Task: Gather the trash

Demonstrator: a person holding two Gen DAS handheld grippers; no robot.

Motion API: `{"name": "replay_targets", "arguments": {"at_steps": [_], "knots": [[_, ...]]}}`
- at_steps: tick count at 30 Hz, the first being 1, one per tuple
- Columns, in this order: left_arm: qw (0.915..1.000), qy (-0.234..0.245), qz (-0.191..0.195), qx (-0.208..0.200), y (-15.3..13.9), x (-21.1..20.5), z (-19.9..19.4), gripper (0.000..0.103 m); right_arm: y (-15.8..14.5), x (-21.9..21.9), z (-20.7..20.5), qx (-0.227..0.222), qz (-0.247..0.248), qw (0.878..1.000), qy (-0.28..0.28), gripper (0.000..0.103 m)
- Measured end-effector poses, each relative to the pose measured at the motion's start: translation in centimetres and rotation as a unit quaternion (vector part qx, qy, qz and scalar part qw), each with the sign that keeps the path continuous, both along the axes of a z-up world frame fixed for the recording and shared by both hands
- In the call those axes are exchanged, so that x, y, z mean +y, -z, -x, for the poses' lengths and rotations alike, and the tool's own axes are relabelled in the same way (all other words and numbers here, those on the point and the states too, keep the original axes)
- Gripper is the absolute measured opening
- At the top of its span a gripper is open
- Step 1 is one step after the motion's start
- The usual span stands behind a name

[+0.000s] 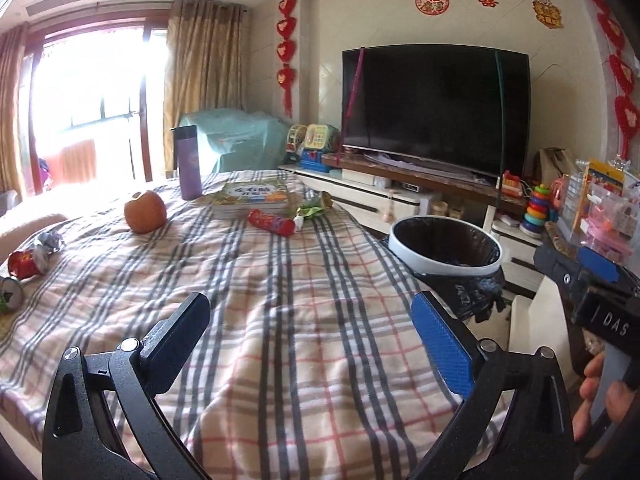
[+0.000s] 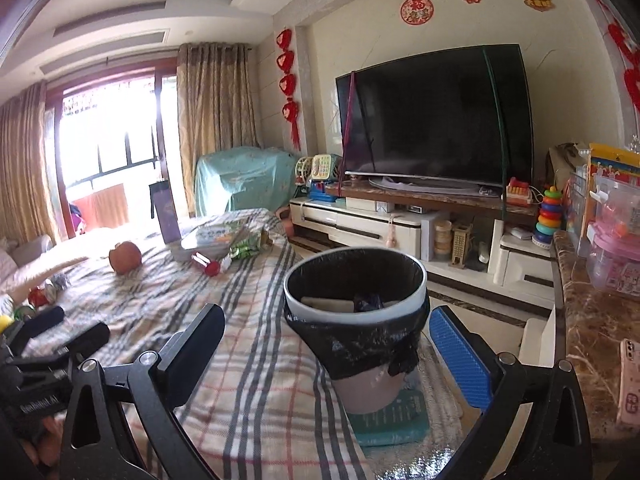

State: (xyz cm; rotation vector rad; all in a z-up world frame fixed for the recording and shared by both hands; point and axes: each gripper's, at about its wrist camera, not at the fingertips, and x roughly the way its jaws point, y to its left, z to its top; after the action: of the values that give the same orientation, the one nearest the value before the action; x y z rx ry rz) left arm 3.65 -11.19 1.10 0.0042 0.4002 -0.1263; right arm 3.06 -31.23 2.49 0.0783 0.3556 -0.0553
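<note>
A white trash bin [image 2: 416, 294] lined with a black bag stands beside the checked blanket [image 1: 280, 320]; some scraps lie inside it. My right gripper [image 2: 328, 314] is open just in front of it, pads clear of its sides. My left gripper [image 1: 310, 304] is open over the blanket with nothing between its fingers. Far along the blanket lie a red wrapper tube [image 1: 272, 222] and a green wrapper [image 1: 314, 208]. At the left edge sit a crushed red can [image 1: 24, 264] and silver foil [image 1: 50, 240]. The trash bin [image 1: 444, 248] shows in the left wrist view too, with the right gripper [image 1: 580, 270] beside it.
An apple [image 1: 145, 212], a purple bottle [image 1: 189, 162] and a book [image 1: 250, 196] rest at the far end. The bin stands on a teal stool [image 2: 390, 420]. A marble counter [image 2: 592, 340] with a pink phone [image 2: 630, 384] flanks the right; a TV cabinet [image 2: 360, 228] lies beyond.
</note>
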Motion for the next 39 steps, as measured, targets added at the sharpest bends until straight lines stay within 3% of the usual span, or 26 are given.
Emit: {"name": "replay_targets", "arguments": {"at_steps": [16, 39], "knots": [[0.9995, -0.031, -0.003, -0.005, 0.4, 1.2, 0.6, 0.103, 1.4, 0.0, 0.6, -0.002, -0.005, 1.000, -0.007, 0.103], [0.9996, -0.028, -0.004, -0.008, 0.4, 1.1, 1.0, 0.103, 1.0, 0.5, 1.4, -0.023, -0.002, 1.000, -0.014, 0.103]]}}
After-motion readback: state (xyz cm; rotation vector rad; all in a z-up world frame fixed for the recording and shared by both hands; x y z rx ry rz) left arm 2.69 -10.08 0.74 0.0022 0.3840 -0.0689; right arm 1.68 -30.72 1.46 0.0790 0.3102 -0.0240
